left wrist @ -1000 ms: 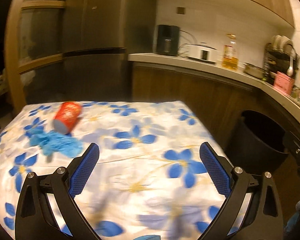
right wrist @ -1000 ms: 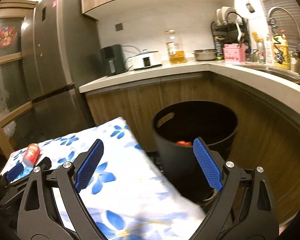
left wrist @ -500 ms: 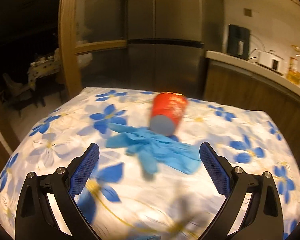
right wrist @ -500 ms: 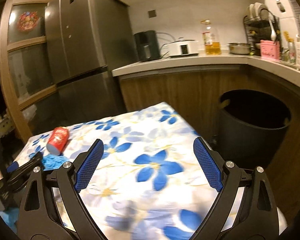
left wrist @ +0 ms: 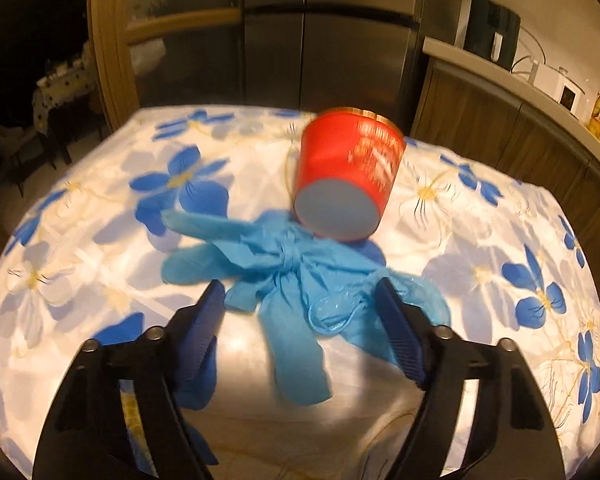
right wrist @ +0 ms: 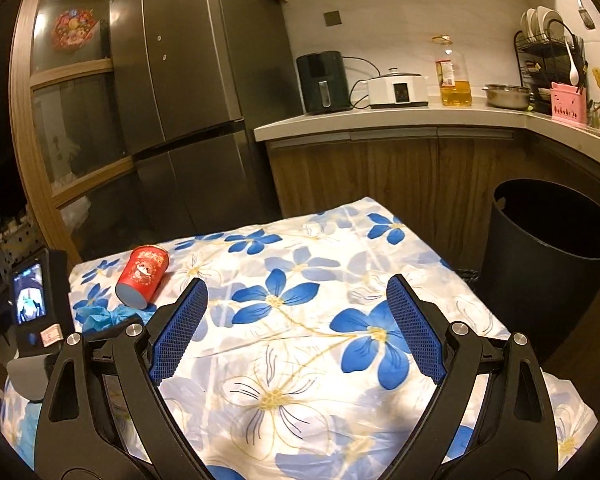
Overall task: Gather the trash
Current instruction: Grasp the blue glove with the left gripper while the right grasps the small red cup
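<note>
Red cup (left wrist: 350, 172) print smeared by motion blur, blue glove (left wrist: 296, 280) cuff partly behind a gripper finger, bin (right wrist: 548, 256) cut off at frame edge, its contents lost in shadow.

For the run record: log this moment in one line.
left gripper: jaws just closing around blue glove, not pinched | right gripper: open, empty | red cup: lying on table | bin: right

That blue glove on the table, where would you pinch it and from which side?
Probably at the bunched knot in the middle of the glove, coming down from above on the near side. The rest lies flat and limp on the cloth, and the red cup touches its far edge, so that side is crowded.
</note>
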`<control>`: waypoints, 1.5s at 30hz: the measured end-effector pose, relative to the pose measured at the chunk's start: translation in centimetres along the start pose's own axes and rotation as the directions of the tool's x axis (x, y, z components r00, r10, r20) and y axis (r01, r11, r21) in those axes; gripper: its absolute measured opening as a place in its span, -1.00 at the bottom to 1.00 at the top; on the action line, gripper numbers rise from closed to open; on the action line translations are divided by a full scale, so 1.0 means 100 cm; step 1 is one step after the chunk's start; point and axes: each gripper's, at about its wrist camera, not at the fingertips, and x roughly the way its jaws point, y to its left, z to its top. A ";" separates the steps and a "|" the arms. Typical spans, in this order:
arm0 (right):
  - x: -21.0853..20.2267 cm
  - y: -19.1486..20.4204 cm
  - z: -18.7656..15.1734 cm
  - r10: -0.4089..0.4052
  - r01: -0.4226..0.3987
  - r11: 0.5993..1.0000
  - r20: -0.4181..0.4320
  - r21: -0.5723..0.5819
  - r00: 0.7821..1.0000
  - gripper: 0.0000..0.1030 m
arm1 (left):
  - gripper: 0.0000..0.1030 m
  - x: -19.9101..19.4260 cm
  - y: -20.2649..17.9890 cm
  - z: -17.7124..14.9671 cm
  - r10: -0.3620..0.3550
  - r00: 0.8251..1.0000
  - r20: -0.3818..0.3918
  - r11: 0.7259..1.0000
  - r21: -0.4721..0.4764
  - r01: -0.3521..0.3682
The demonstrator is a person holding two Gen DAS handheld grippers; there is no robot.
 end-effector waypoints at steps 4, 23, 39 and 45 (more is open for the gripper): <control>0.007 0.008 -0.003 0.012 -0.012 1.000 -0.018 -0.012 1.000 0.74 | -0.05 0.002 0.003 -0.002 -0.007 1.000 -0.012 1.000 -0.013 0.007; 0.049 0.072 -0.003 0.092 -0.095 0.995 -0.070 -0.039 0.993 0.74 | -0.96 -0.036 0.051 -0.003 -0.052 0.996 0.068 0.996 -0.073 0.057; 0.143 0.177 -0.009 0.203 -0.209 0.978 -0.221 -0.001 0.954 0.68 | -0.96 -0.063 0.113 0.005 0.003 0.978 0.207 0.983 -0.181 0.036; 0.165 0.191 -0.016 0.198 -0.203 0.979 -0.271 0.012 0.942 0.44 | -0.96 -0.050 0.116 0.004 -0.024 0.986 0.168 0.980 -0.189 0.056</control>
